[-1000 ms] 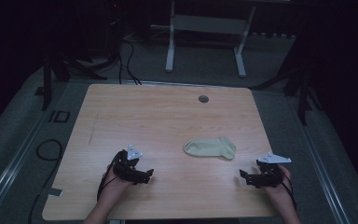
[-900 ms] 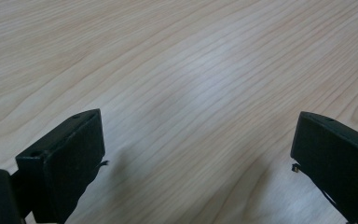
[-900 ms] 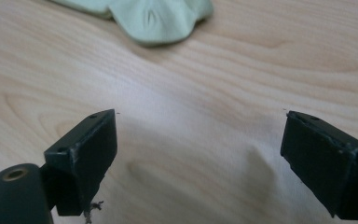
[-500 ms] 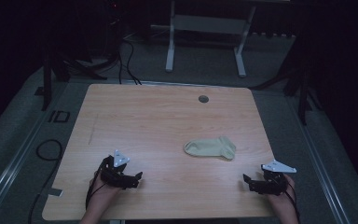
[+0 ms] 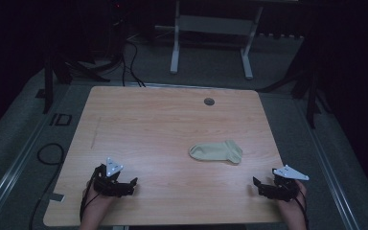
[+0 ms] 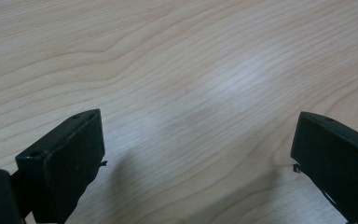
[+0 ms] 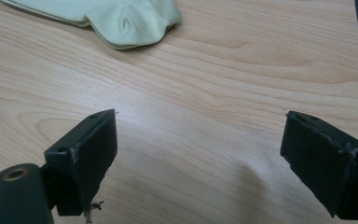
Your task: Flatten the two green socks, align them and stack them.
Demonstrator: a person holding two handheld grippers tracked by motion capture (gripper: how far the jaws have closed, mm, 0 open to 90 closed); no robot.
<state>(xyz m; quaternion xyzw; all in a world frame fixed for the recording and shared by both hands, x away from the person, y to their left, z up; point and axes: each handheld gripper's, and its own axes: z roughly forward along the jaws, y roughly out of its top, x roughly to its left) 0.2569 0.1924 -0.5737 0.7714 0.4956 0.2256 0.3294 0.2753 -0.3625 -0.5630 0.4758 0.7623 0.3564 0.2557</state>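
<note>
I held my left gripper (image 5: pixel 133 184) low over the worktop (image 5: pixel 163 124) near its near-left corner, jaws spread wide with nothing between them, and my right gripper (image 5: pixel 258 184) near the near-right corner, just as wide and just as empty. In the left gripper view I saw bare wood grain between my two black jaws and a soft shadow under each one. In the right gripper view the same pale wood ran between the jaws, and beyond them, toward the top-left of that view, lay the rounded end of the sock (image 7: pixel 126 16), close enough to show its knitted weave and a small crease. From the high view I could take in the whole sock (image 5: pixel 215 152), pale yellowish, lying flat right of the middle of the worktop, nearer the near edge than the far one and closer to my right gripper than my left, touching neither. Its long axis ran roughly along the near edge, left to right, with the narrower end pointing left and the broader end pointing right. Farther on, near the far edge, sat a small round grommet (image 5: pixel 209 101).
</note>
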